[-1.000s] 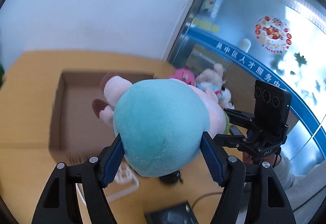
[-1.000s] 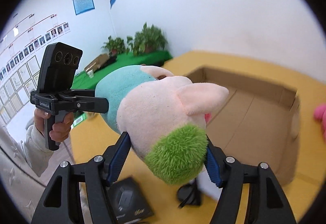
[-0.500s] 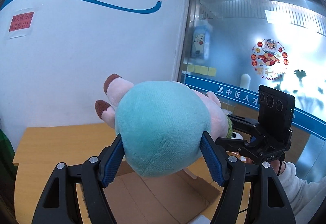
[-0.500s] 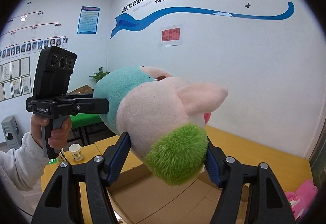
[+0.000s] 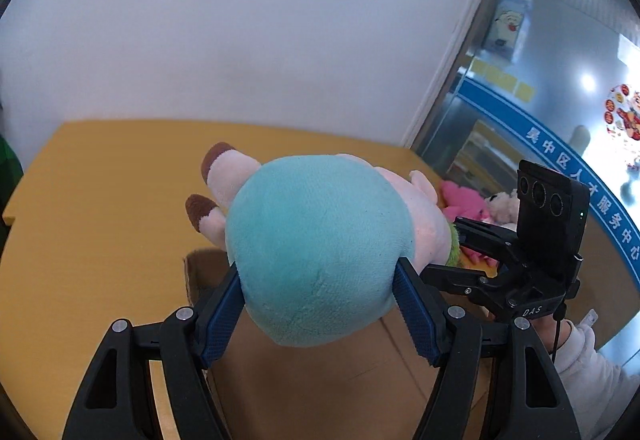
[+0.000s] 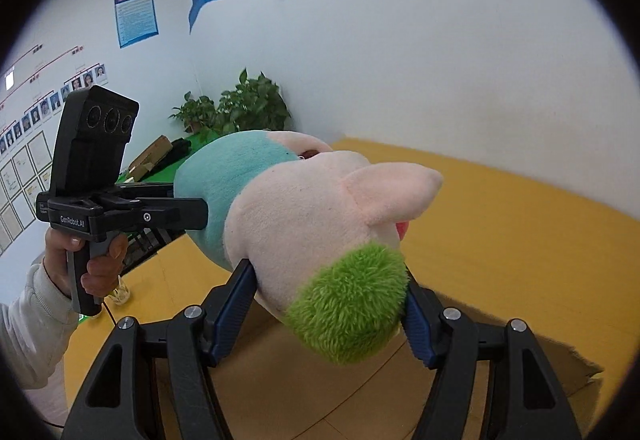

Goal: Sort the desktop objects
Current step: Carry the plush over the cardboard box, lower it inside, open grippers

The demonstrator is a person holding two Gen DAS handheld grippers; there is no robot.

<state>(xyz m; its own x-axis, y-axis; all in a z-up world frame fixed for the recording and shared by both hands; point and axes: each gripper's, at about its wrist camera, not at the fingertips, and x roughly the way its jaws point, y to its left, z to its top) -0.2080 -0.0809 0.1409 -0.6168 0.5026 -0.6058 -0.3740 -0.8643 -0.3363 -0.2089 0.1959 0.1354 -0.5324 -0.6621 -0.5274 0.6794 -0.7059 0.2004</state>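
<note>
Left gripper [image 5: 318, 310] has its jaws clamped on the teal rear of the plush pig [image 5: 320, 240], held above the cardboard box [image 5: 320, 380]; right gripper [image 6: 328, 320] has its jaws clamped on the pig's green-tufted head end. Left wrist view alone shows pink and white plush toys [image 5: 466, 200] beside a glass partition [image 5: 560, 80]; right wrist view alone shows potted plants [image 6: 240, 108] and wall notices [image 6: 136, 16]. Yellow surface [image 5: 100, 220] meets a white wall [image 5: 240, 20].

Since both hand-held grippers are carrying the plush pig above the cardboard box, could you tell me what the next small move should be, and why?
Probably lower it straight down. The left hand-held gripper clamps the plush pig at its teal body and the right hand-held gripper clamps its green-tufted head, and the open cardboard box lies directly beneath, so lowering before release should land it inside.
</note>
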